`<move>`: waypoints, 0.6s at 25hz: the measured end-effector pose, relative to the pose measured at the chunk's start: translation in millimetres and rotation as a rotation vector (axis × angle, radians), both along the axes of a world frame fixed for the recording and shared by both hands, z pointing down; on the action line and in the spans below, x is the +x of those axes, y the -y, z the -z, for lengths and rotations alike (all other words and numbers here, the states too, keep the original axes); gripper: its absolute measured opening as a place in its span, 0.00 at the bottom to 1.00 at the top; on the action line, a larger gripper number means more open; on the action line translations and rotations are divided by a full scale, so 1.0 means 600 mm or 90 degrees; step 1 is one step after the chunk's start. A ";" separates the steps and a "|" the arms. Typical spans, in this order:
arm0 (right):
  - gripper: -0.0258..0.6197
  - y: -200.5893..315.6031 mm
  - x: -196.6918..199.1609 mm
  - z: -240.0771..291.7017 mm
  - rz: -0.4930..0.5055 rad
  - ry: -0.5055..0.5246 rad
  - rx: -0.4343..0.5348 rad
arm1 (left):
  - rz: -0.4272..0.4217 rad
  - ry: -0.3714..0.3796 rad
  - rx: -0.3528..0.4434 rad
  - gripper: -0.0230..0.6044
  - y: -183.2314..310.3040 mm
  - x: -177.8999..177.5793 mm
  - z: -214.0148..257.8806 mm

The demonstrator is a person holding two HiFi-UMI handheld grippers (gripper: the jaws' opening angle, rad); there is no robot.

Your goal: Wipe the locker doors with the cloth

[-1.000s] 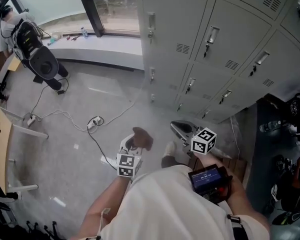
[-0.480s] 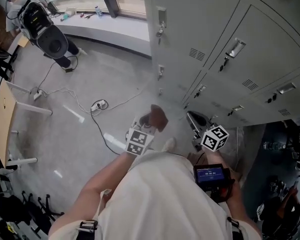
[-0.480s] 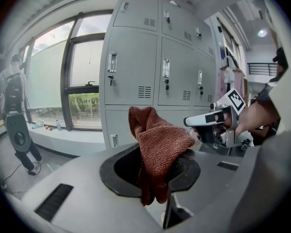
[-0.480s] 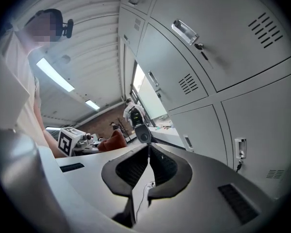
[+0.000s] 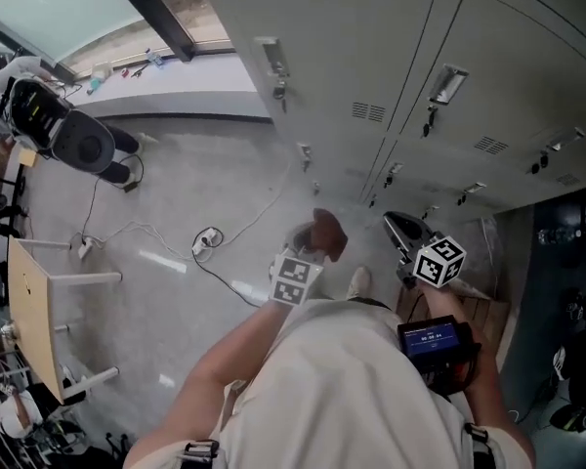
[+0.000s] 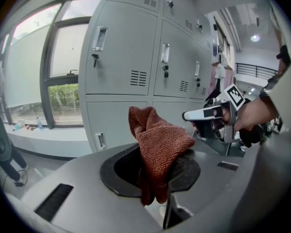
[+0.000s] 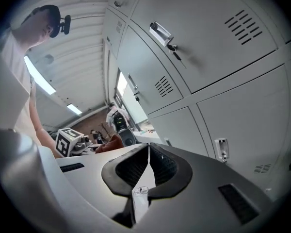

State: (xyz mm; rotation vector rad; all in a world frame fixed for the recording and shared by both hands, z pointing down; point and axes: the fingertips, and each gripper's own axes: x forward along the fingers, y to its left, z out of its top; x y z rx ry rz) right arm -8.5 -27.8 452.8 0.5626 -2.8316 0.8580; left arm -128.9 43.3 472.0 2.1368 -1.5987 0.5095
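Rust-red cloth (image 6: 159, 142) clamped in left claw (image 6: 155, 173), bunching up above it.

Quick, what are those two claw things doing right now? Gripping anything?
Left gripper: closed on the cloth.
Right gripper: closed, nothing between its jaws.
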 end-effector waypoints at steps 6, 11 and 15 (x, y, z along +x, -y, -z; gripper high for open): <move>0.07 0.004 0.026 -0.001 -0.076 -0.016 0.011 | -0.078 0.036 0.004 0.16 0.078 0.019 -0.020; 0.07 0.002 0.067 -0.033 -0.149 -0.021 -0.018 | -0.114 0.028 -0.011 0.16 0.120 0.058 -0.048; 0.07 -0.007 0.067 -0.044 -0.187 0.012 -0.037 | -0.122 0.043 -0.009 0.16 0.173 0.054 -0.061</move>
